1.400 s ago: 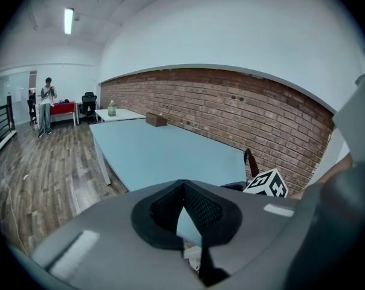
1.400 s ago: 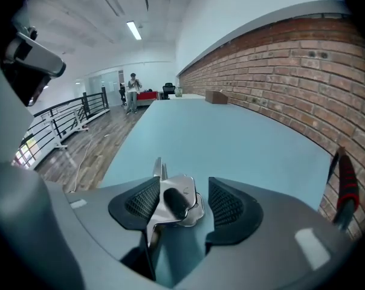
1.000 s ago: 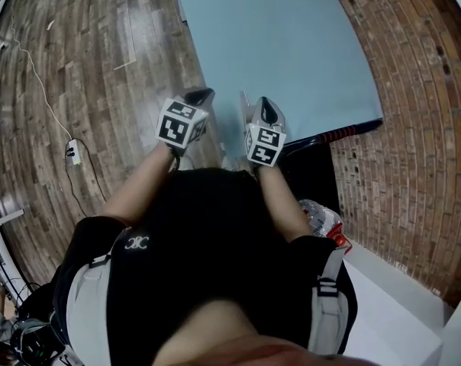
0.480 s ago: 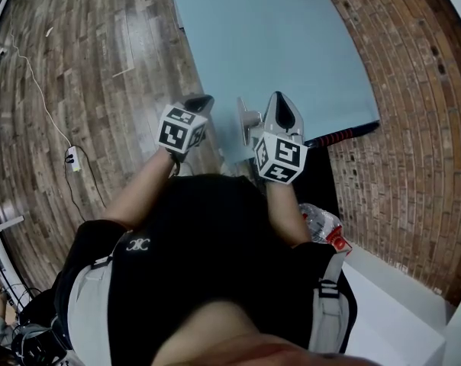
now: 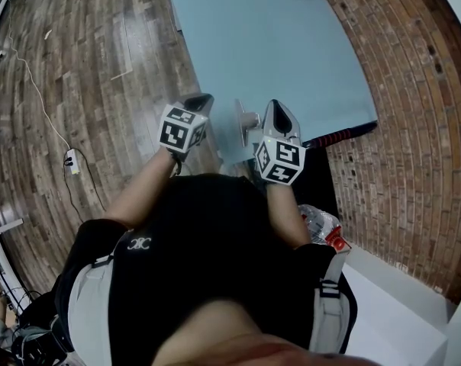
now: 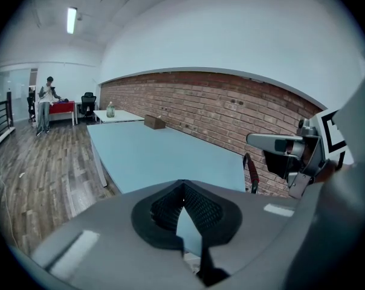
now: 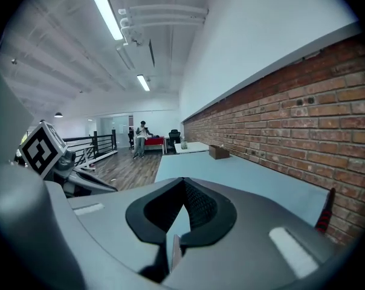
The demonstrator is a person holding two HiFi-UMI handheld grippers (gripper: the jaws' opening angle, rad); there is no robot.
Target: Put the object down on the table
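Dark wood plank flooring [image 5: 85, 59] fills the left of the head view, and a red brick wall [image 5: 414, 128] curves down the right. Between them runs a long pale blue counter [image 5: 276, 44], its top almost bare. The person wearing the camera, in a black shirt [image 5: 207, 265], stands at the counter's near end with both forearms stretched forward.

The left tongs [image 5: 200, 100] hang over the flooring just beside the counter's left edge. In the left gripper view the two dark ribbed tips meet at a point and nothing lies between them. The right tongs [image 5: 275, 109] hang over the counter's near edge. In the right gripper view these jaws are also closed tip to tip and grip nothing. The two tongs sit side by side, near each other but apart, and each shows at the edge of the other's view.

Neither pair carries the task's object. The only loose thing seen on the counter is a small brown cardboard box [image 7: 219, 152] at the far end by the wall, and I cannot tell whether it is that object.

A red-and-black bar [image 5: 341, 134] sticks out at the counter's near right corner. A crumpled clear plastic bottle [image 5: 320, 221] lies by the person's right elbow. A white power strip [image 5: 72, 159] rests on the flooring at the left. Another person [image 6: 45, 104] stands far off across the room.
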